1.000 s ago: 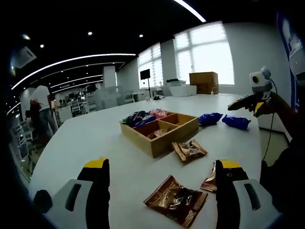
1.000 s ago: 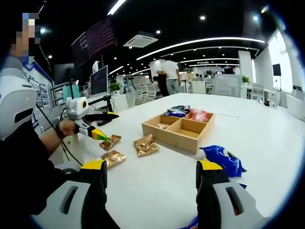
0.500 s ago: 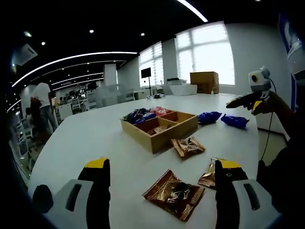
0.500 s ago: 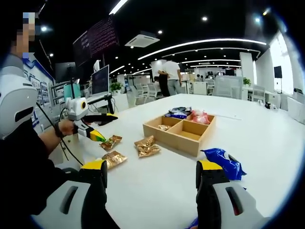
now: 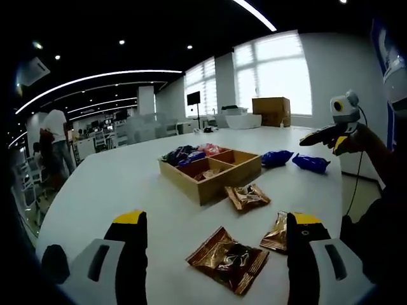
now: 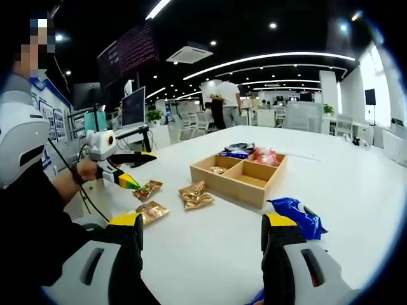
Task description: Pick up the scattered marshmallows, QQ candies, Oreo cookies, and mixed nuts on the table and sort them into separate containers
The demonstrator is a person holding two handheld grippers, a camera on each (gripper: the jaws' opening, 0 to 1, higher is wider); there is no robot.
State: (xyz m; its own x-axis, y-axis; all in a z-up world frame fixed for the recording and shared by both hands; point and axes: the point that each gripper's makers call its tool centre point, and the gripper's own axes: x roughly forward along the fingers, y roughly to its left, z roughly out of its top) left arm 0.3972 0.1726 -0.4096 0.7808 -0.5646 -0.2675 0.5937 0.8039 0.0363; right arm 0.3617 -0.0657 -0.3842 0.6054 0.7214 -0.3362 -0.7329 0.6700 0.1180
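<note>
Left gripper view: left gripper [image 5: 215, 236] fingers apart, brown packet [image 5: 227, 260] lying between them on the surface [image 5: 121, 184]. Right gripper [image 6: 202, 235] fingers apart, blue packet [image 6: 297, 215] just beside the right finger.

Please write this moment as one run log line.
left gripper: open, empty | right gripper: open, empty | brown packets: on table | wooden tray: partly filled

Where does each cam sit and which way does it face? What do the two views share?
Left gripper view: rides the left gripper, looks across the white table over brown packets toward the windows; the right gripper and forearm enter at right.
Right gripper view: rides the right gripper, faces the office interior; the left gripper, arm and torso show at left.
Shared: the wooden tray, blue packets, the table.
</note>
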